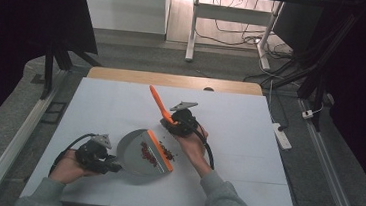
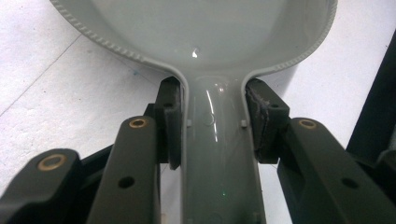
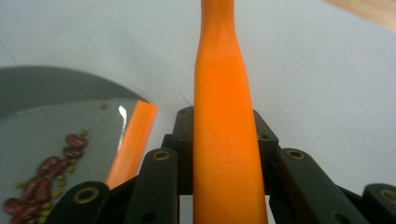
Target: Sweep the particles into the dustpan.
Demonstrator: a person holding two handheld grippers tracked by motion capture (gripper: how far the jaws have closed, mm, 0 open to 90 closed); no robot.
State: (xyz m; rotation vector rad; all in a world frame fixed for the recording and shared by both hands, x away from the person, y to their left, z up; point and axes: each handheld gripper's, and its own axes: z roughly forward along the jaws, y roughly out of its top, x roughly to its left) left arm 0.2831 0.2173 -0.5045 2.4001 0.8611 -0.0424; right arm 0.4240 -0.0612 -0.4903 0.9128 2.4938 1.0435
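Note:
A grey dustpan [image 1: 132,154] with an orange front lip [image 1: 160,150] lies on the white table [image 1: 248,139]. Red beans [image 1: 145,152] and small yellowish ones lie inside it, and a few more beans [image 1: 169,152] sit on the table just past the lip. My left gripper [image 1: 114,166] is shut on the dustpan's grey handle [image 2: 217,154], pads [image 2: 172,116] pressed on both of its sides. My right gripper [image 1: 173,121] is shut on an orange brush handle [image 1: 156,99] that slants up and away. From the right gripper view, the handle [image 3: 223,102] runs up between the jaws, with the dustpan [image 3: 28,93] and beans [image 3: 44,179] at left.
A wooden strip [image 1: 173,80] borders the table's far edge. Beyond it stand a white desk frame [image 1: 193,28] and loose cables on the floor. A white power strip [image 1: 282,136] lies on the floor to the right. Dark stands flank the table on both sides.

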